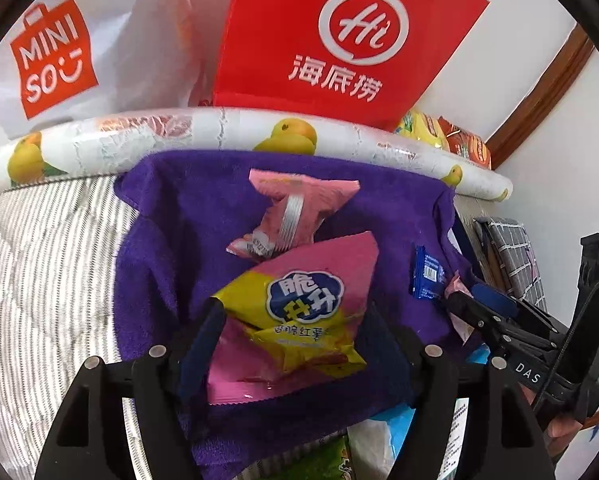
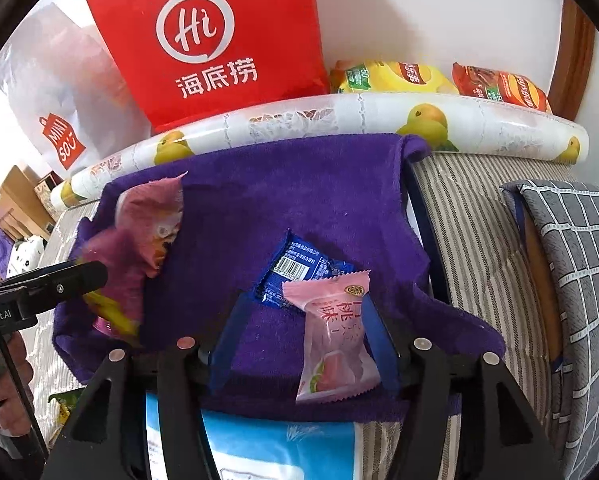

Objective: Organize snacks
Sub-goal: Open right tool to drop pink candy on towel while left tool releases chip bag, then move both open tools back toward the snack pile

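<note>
A purple towel (image 1: 171,224) (image 2: 299,192) lies on a striped bed. My left gripper (image 1: 295,320) is wide open around a pink and yellow chip bag (image 1: 299,312) that lies on the towel; the bag also shows in the right wrist view (image 2: 127,264). A smaller pink packet (image 1: 295,208) lies just beyond it. My right gripper (image 2: 303,308) (image 1: 459,300) is open around a pale pink peach candy packet (image 2: 331,344), which rests against its right finger. A blue packet (image 2: 295,272) (image 1: 427,272) lies just ahead of it.
A rolled fruit-print mat (image 1: 219,128) (image 2: 339,120) borders the towel's far edge. Behind it stand a red bag (image 1: 339,40) (image 2: 211,40) and a white Miniso bag (image 1: 55,60) (image 2: 59,136), with yellow (image 2: 391,76) and red (image 2: 499,84) chip bags. A grey checked cushion (image 2: 571,264) is right.
</note>
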Motion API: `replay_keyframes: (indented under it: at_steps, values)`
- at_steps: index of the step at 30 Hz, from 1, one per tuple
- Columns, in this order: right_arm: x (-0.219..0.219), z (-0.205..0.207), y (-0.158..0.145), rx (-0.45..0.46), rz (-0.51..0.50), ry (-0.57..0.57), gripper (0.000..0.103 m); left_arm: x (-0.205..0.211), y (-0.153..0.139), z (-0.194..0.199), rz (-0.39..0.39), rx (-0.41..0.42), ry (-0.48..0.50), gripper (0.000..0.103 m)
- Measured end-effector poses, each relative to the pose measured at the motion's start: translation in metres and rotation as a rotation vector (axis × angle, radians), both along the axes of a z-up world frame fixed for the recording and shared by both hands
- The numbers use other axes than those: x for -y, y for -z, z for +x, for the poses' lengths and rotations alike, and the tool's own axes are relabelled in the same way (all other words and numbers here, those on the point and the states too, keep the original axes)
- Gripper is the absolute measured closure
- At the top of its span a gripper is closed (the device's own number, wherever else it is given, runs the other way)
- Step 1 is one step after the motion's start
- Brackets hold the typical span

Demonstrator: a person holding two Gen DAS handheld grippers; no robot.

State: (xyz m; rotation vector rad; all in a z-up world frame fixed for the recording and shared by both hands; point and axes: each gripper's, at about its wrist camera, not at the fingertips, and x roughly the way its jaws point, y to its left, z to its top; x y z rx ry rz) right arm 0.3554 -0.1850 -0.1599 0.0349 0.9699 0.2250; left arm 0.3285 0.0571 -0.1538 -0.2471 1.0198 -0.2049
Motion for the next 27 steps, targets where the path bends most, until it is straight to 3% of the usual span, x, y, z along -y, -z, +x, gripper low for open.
replay_keyframes:
  at_steps: [14,27]
  values:
    - [-0.002,-0.043,-0.042,0.071,-0.009,-0.007,0.042,-0.01,-0.042,-0.052,-0.001,0.06,0.007,0.029]
    - [0.005,-0.128,-0.083,0.173,-0.042,0.044,0.023,-0.011,-0.077,-0.126,-0.013,0.133,0.004,0.029]
